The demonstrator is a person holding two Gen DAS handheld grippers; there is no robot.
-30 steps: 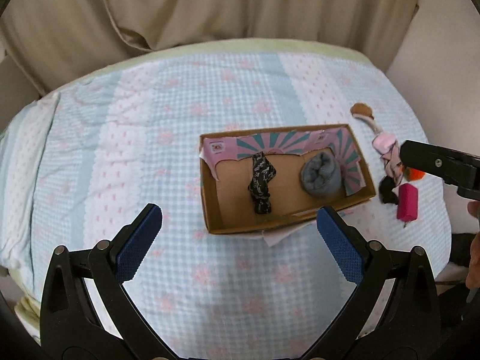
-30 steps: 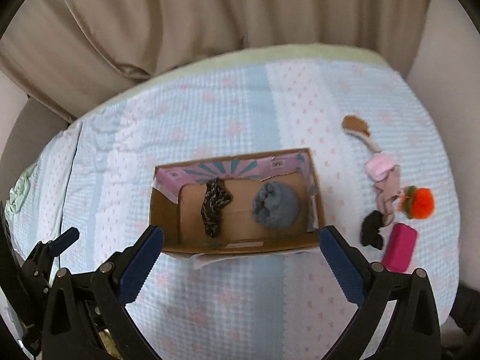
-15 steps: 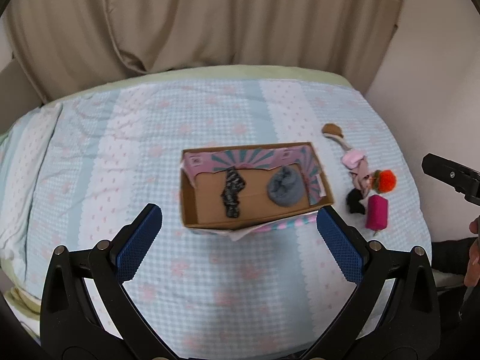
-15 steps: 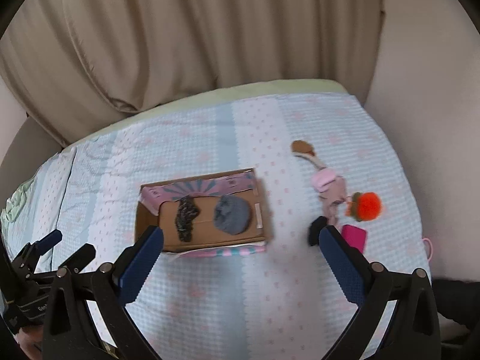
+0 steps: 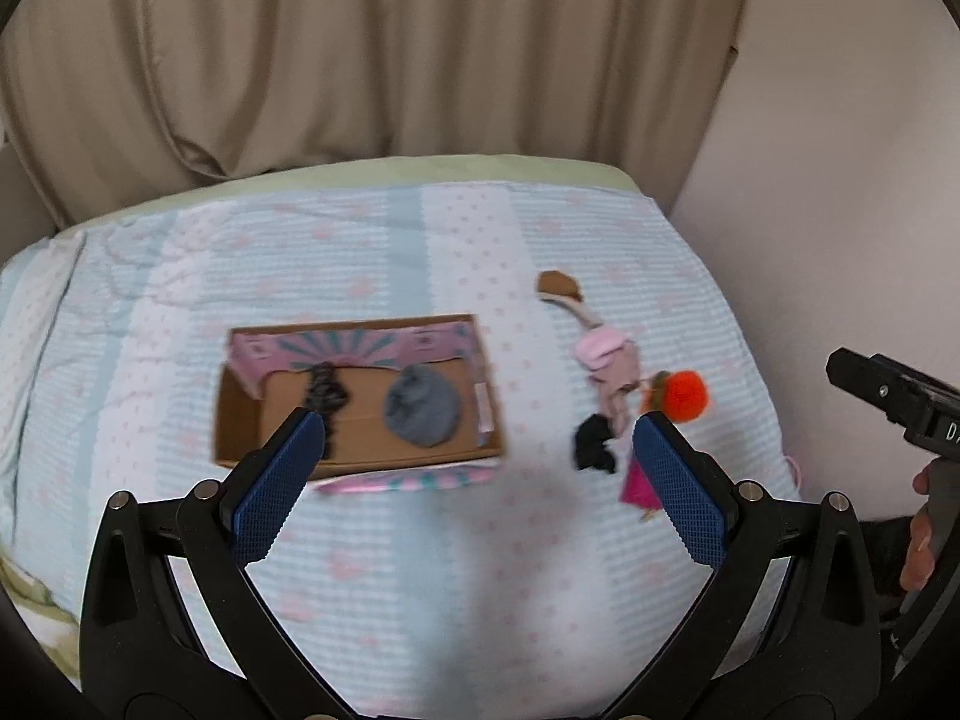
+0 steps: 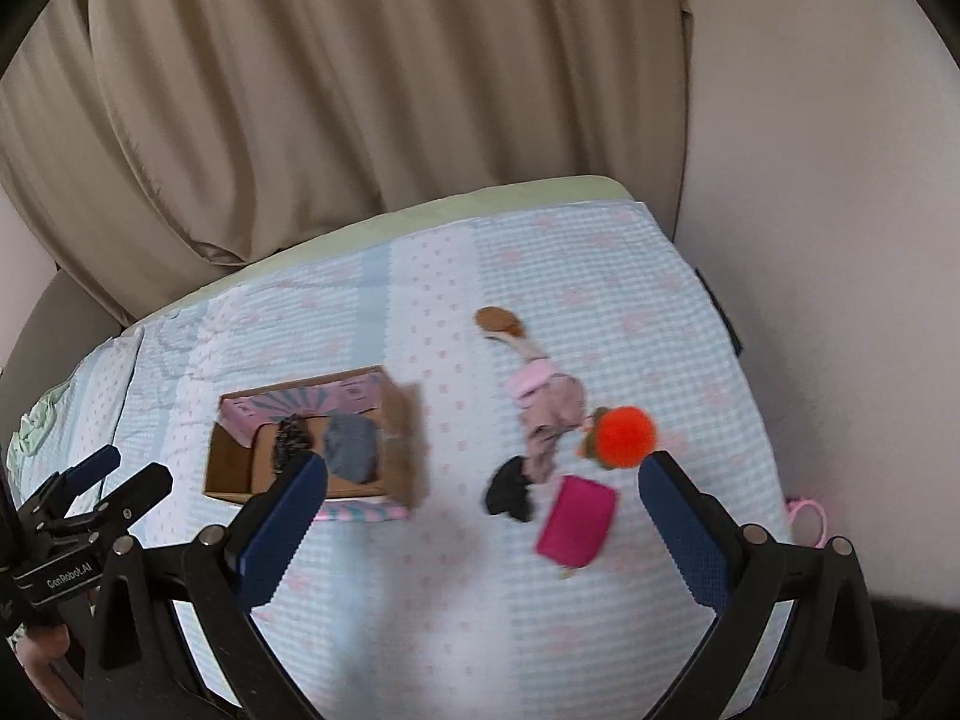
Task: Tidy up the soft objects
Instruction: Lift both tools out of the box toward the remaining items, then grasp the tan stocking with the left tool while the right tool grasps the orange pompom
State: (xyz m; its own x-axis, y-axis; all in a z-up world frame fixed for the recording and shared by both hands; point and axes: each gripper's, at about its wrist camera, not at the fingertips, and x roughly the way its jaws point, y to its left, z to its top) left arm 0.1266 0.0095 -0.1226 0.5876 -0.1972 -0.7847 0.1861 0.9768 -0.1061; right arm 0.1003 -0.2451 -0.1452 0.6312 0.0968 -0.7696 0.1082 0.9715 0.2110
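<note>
Magenta pouch (image 6: pixel 577 521) lies beyond the spread, empty right gripper (image 6: pixel 483 516).

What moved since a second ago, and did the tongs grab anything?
Both tongs, left and right, pulled back and up from the bed, so the cardboard box looks smaller and sits further left. They grabbed nothing and stayed wide open. The grey bundle and the loose toys did not move.
</note>
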